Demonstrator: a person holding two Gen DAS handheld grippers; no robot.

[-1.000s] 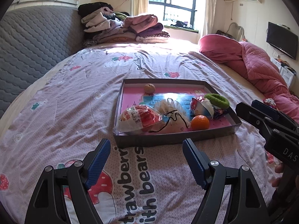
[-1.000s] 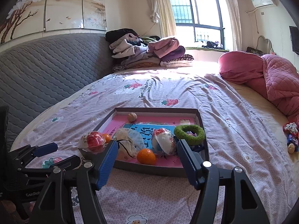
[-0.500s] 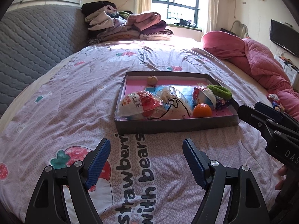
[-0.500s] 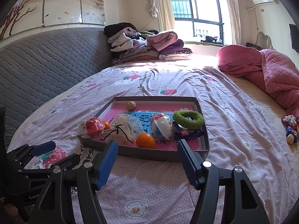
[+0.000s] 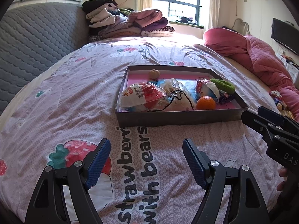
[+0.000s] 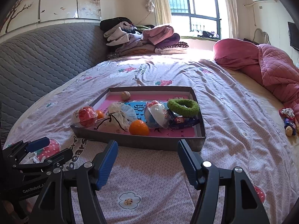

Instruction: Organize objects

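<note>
A shallow grey box (image 5: 179,117) (image 6: 138,140) with a pink floor lies on the bed. In it are an orange (image 5: 205,103) (image 6: 139,127), a walnut (image 5: 154,74) (image 6: 125,95), a green hair ring (image 5: 222,85) (image 6: 182,107), a white drawstring pouch (image 5: 177,100) (image 6: 117,118), a red-and-white packet (image 5: 142,95) (image 6: 85,116), a blue-white packet (image 6: 156,116) and a dark snack wrapper (image 6: 182,121). My left gripper (image 5: 146,160) (image 6: 48,149) is open and empty, short of the box. My right gripper (image 6: 147,161) (image 5: 261,117) is open and empty near the box's front wall.
A few small objects (image 6: 288,119) (image 5: 278,99) lie loose on the sheet at the right. A pink quilt (image 6: 265,65) is bunched at the far right, folded clothes (image 6: 142,39) are stacked at the back, and a grey padded headboard (image 6: 37,59) runs along the left.
Both grippers have drawn back from the box toward the near end of the bed; the box looks farther away. Both stay open and empty.
</note>
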